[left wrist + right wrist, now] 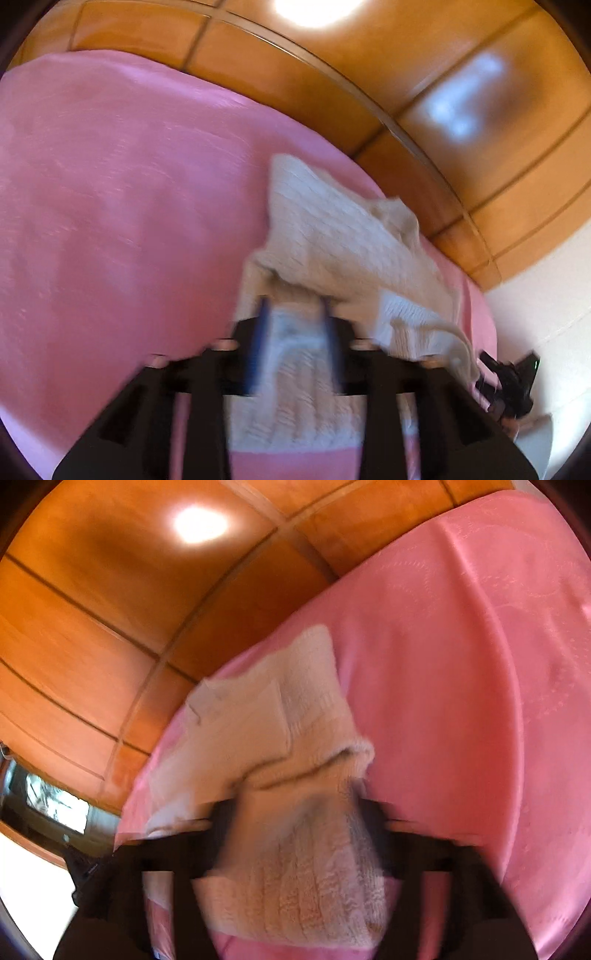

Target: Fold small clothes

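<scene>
Cream knit garment [332,236] lies rumpled, partly folded.

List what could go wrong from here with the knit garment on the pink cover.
1. The cream knit garment lies bunched, one layer flopped over another, so the fold may set crooked unless it is smoothed.
2. Knit still lies between the fingers of the left gripper and the right gripper; pulling away might snag it and drag the fold open.
3. The garment sits near the edge of the pink cover, beside the wooden panels; a tug could slide it off.
</scene>
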### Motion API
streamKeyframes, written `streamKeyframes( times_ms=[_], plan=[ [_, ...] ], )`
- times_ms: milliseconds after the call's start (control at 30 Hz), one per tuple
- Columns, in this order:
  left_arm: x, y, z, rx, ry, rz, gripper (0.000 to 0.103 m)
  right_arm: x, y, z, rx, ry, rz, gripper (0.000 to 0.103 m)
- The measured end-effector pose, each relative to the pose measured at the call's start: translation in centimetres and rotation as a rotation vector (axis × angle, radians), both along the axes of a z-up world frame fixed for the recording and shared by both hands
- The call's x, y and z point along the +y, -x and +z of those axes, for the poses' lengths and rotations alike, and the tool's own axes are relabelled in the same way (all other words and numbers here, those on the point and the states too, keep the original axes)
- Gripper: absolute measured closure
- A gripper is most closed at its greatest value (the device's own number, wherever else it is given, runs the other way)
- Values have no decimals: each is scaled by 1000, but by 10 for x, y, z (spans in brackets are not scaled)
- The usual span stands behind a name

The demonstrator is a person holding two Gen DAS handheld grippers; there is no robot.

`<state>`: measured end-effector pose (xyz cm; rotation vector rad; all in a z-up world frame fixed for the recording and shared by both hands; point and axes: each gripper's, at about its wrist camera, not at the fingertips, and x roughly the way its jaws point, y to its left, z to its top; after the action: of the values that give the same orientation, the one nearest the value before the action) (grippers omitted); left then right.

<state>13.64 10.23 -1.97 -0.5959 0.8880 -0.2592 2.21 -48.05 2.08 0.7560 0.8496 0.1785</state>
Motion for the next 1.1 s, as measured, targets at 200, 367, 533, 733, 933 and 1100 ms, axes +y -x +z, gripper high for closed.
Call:
streamKeyframes(
  times_ms=[200,367,533,733,933,1100],
  plan=[
    [19,35,-19,-18,-39,-50,38,0,49,0,-17,101,42,16],
    [1,65,-44,4,-61,-144,37,30,64,-25,38,235,130,21],
    [-25,70,-43,-27,-181,-166,76,58,48,-33,36,349,108,64],
    [-24,85,-33,-47,-186,-189,90,63,65,-14,-3,306,114,85],
    [-4,120,-22,-52,-121,-190,92,55,105,3,-46,195,104,88],
    [12,166,-23,-2,-92,-190,92,51,146,0,-6,178,139,88]
  ],
)
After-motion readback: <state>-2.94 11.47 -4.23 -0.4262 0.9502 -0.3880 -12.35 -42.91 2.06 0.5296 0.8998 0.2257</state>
